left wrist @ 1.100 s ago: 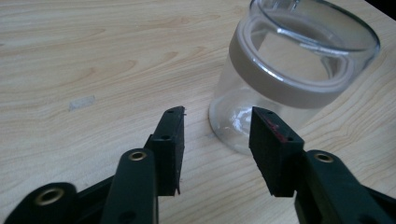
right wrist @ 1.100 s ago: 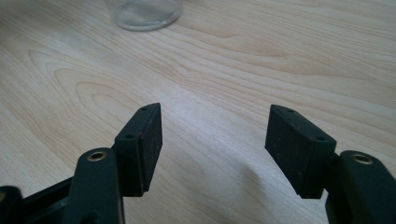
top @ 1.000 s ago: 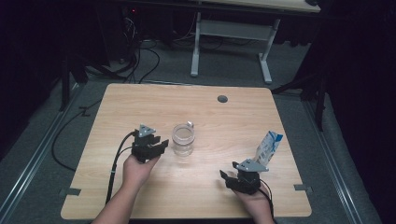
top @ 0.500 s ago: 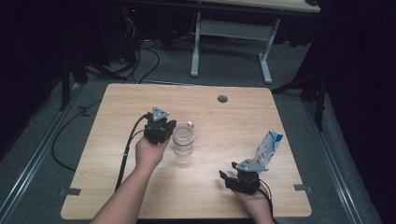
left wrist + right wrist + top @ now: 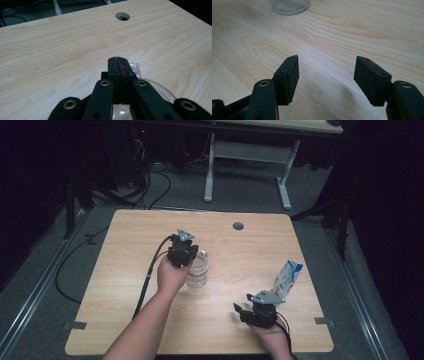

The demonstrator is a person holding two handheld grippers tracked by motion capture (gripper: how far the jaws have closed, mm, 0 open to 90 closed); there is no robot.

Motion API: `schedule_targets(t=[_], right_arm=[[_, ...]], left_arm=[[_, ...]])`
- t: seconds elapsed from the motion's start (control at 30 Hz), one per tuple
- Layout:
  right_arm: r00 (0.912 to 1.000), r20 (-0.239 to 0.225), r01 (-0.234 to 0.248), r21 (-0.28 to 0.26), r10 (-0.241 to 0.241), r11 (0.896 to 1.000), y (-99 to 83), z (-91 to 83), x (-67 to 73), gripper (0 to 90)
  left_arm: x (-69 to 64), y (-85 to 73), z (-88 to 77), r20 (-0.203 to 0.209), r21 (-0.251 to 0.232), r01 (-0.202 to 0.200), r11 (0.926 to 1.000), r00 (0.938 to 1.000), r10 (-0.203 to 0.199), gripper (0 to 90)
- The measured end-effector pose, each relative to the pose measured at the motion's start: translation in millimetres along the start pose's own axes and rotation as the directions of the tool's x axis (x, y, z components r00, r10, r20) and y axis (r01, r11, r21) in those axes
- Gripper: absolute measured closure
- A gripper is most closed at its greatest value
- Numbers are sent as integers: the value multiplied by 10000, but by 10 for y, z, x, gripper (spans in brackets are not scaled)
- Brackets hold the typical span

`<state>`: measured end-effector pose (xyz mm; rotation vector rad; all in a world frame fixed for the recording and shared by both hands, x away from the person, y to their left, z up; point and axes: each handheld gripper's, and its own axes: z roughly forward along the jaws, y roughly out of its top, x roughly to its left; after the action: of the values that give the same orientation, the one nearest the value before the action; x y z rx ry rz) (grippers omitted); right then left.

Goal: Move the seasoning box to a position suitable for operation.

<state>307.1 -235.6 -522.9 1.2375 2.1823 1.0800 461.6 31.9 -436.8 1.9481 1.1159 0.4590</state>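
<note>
A clear glass jar (image 5: pixel 197 273) stands near the middle of the wooden table (image 5: pixel 125 245). My left gripper (image 5: pixel 183 248) hovers at the jar's far left rim, pointing away from the person. In the left gripper view its jaws (image 5: pixel 118 61) are pressed flat together with nothing seen between them, and the jar's rim (image 5: pixel 157 87) curves just below and to their right. My right gripper (image 5: pixel 243 310) rests near the table's front right, aimed toward the jar. Its pads (image 5: pixel 290 71) stand wide apart over bare wood, and the jar's base (image 5: pixel 289 6) shows far ahead.
A blue and white pouch (image 5: pixel 287 277) stands upright just behind my right gripper. A round cable hole (image 5: pixel 238 226) sits near the table's far edge. The left gripper's cable (image 5: pixel 150 270) trails along the forearm. A white desk frame (image 5: pixel 250 165) stands beyond the table.
My left gripper has moved away from the person and to the right, from the jar's left side to its far rim, and its jaws have closed. The right gripper has kept still.
</note>
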Motion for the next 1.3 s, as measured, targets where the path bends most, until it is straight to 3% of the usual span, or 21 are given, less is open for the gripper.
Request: schedule_targets(t=[0.6, 1.0, 1.3], right_arm=[[10000, -43, 34, 2, -34, 10000, 10, -13, 22, 369], [10000, -80, 46, -5, -46, 10000, 17, -17, 31, 369], [9999, -90, 91, -26, -92, 10000, 22, -17, 40, 368]], left_arm=[[4, 24, 104, -198, 284, -202, 9994, 9996, 208, 900], [-60, -4, 40, -214, 489, -553, 9973, 9982, 564, 900], [-125, -103, -69, 120, 410, -631, 9972, 9980, 626, 900]])
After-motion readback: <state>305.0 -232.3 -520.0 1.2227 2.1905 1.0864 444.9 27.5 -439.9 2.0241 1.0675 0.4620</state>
